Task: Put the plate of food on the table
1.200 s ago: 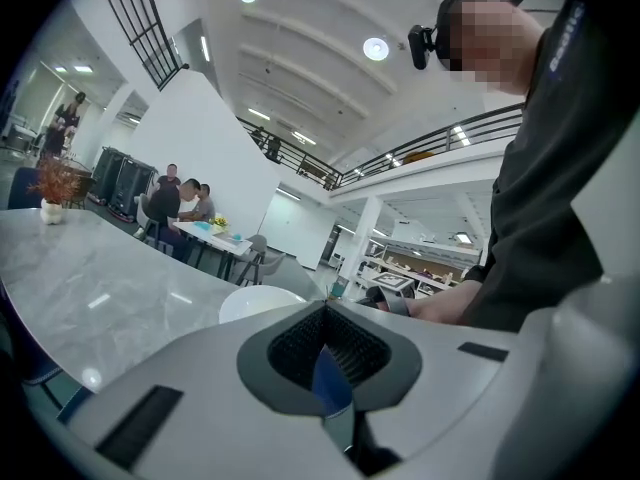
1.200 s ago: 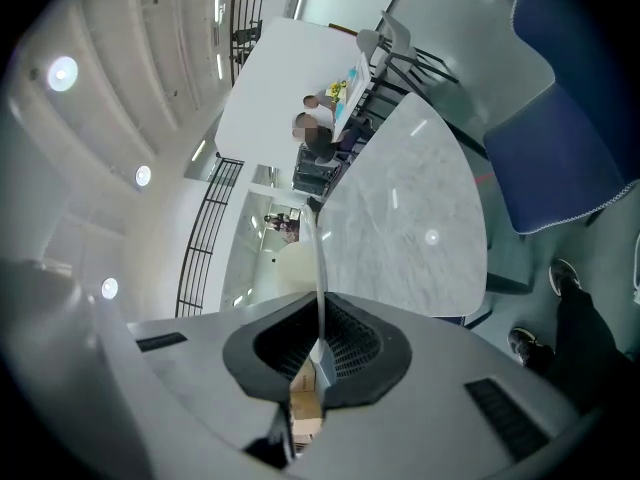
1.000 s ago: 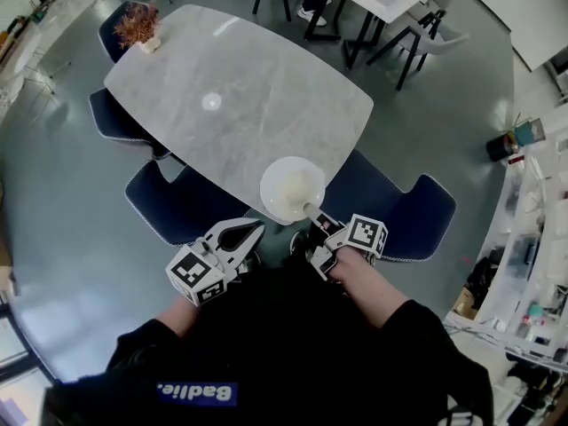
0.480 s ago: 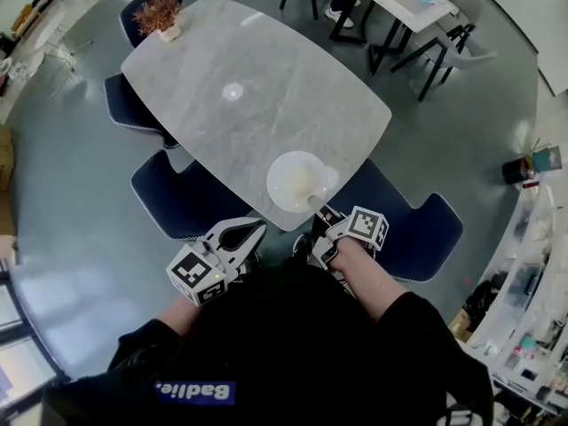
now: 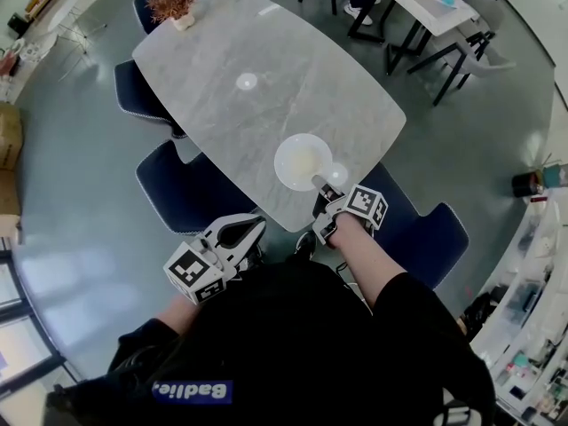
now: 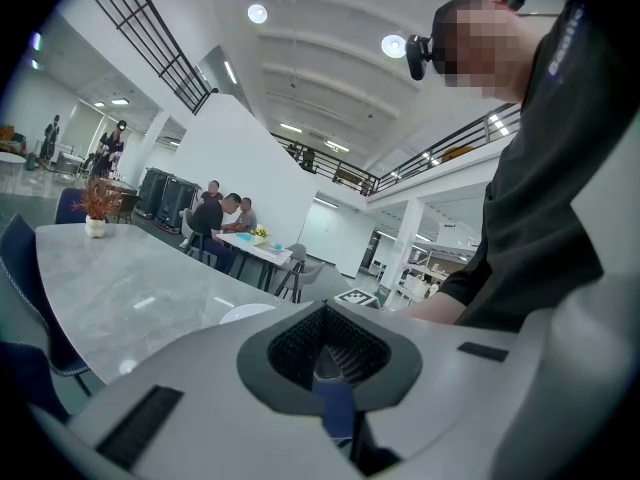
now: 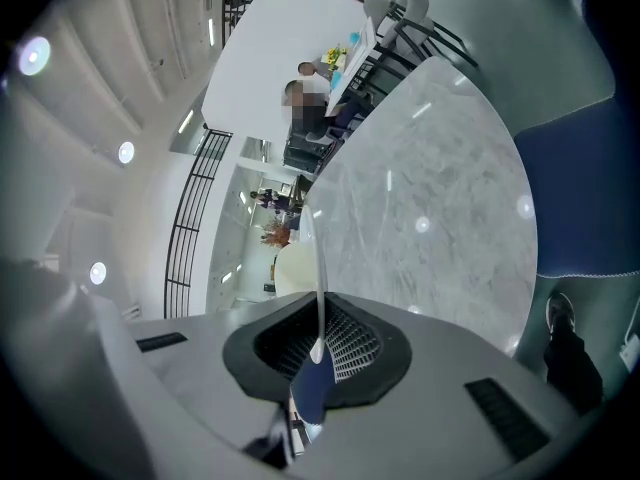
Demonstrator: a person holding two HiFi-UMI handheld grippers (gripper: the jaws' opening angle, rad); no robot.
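A white plate (image 5: pixel 303 161) with pale yellowish food in it is over the near edge of the grey marble table (image 5: pixel 222 122). My right gripper (image 5: pixel 320 185) is shut on the plate's near rim. In the right gripper view the plate (image 7: pixel 320 288) shows edge-on as a thin white line between the pads, with the table (image 7: pixel 440 218) behind it. My left gripper (image 5: pixel 253 224) is held close to the person's body, off the table's near side, jaws together and holding nothing. From the left gripper view I see the table (image 6: pixel 110 288) and the plate (image 6: pixel 245 313) beyond the shut jaws.
Dark blue chairs stand around the table: one (image 5: pixel 186 192) at the near left, one (image 5: pixel 417 229) under my right arm, another (image 5: pixel 138 105) farther left. A potted dried plant (image 5: pixel 173 5) sits at the table's far end. Other tables and chairs (image 5: pixel 417 16) stand behind.
My right gripper has carried the plate forward and lower, from beyond the table's near edge to over the tabletop. The left gripper has hardly moved.
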